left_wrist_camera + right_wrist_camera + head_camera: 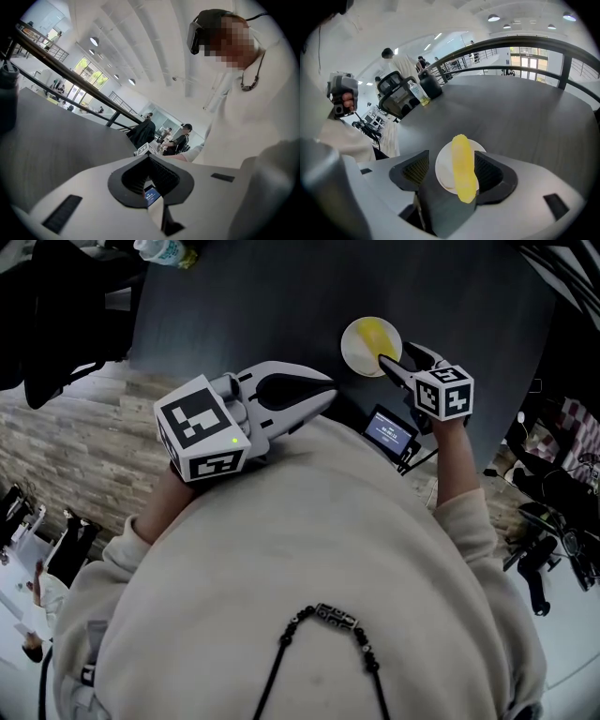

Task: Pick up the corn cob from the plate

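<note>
A yellow corn cob (376,337) (463,166) lies on a small white round plate (355,353) (442,169) on the dark grey table. My right gripper (401,360) (451,160) points down over the near edge of the plate. It is open, with the cob lying between its jaws, close by the right pad and well apart from the left one. My left gripper (328,391) (149,158) is held near the person's chest, away from the plate, shut with nothing in it.
The dark table (281,296) runs far beyond the plate. A water bottle (164,251) (418,93) and a black container (430,84) stand at its far left corner. A small lit screen (391,430) sits by the near table edge. Chairs and people are in the background.
</note>
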### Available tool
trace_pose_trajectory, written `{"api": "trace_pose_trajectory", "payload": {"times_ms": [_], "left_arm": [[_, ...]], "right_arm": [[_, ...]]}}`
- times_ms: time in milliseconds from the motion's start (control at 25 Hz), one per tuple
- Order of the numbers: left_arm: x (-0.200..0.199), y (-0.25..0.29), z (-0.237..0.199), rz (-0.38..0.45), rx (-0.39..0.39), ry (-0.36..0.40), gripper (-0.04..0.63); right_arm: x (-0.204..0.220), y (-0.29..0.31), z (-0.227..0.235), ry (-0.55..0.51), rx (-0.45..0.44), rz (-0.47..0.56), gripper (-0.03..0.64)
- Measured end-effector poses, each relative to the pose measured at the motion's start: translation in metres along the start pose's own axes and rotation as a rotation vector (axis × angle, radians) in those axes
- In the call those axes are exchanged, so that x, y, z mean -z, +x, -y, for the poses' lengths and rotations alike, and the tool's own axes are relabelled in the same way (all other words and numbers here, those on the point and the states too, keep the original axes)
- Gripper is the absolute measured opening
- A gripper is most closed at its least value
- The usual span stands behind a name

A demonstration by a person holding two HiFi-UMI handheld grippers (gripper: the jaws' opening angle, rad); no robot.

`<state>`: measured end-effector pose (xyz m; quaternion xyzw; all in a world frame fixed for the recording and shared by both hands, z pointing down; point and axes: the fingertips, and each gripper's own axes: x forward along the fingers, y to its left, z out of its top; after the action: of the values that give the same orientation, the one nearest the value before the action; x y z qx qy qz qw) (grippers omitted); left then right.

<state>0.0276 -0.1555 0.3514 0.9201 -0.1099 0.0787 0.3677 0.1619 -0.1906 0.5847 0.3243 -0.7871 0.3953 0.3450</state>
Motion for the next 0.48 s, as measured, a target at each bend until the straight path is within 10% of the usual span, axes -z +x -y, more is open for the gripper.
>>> {"api": "trace_pose_trajectory", "payload": {"times_ms": [480], "left_arm": [[0.003, -0.016, -0.010, 0.047, -0.081, -0.038, 0.006]], "right_arm": [[0.036, 0.048, 0.018, -0.090, 0.042, -0.194, 0.299]]}}
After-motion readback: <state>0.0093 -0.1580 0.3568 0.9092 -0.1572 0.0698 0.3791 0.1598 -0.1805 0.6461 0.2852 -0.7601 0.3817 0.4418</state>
